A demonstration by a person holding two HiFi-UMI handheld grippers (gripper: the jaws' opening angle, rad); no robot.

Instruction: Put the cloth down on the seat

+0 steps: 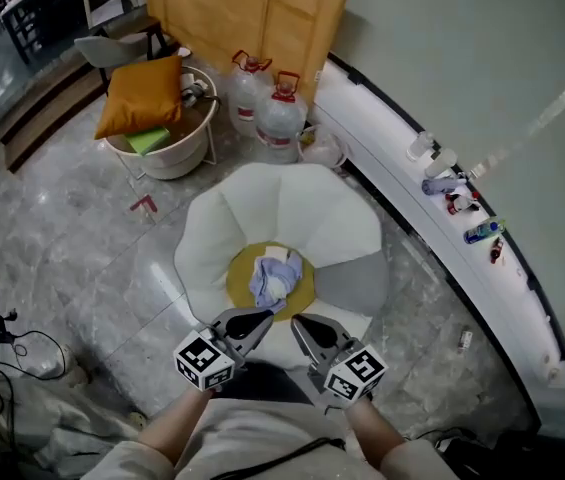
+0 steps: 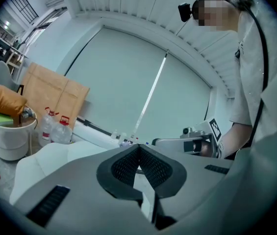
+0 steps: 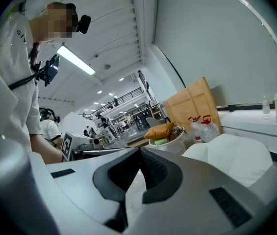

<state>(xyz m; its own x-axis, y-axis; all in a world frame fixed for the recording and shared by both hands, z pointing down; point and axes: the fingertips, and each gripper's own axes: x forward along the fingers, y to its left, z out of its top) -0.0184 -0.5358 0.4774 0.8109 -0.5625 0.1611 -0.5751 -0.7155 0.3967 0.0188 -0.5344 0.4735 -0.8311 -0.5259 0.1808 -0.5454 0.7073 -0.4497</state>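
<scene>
Cloth: crumpled pale blue cloth [image 1: 274,280] lies on the round yellow seat cushion [image 1: 239,284] of the white petal-backed chair [image 1: 292,203].
Left gripper [image 1: 254,321]: jaws together, nothing between them, near the seat's front edge, clear of the cloth.
Right gripper [image 1: 307,328]: jaws together, empty, just beside the left gripper.

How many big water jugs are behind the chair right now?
2. The farther water jug stands against the cardboard sheet; the nearer water jug stands beside it, closer to the white chair. None seems hidden.
</scene>
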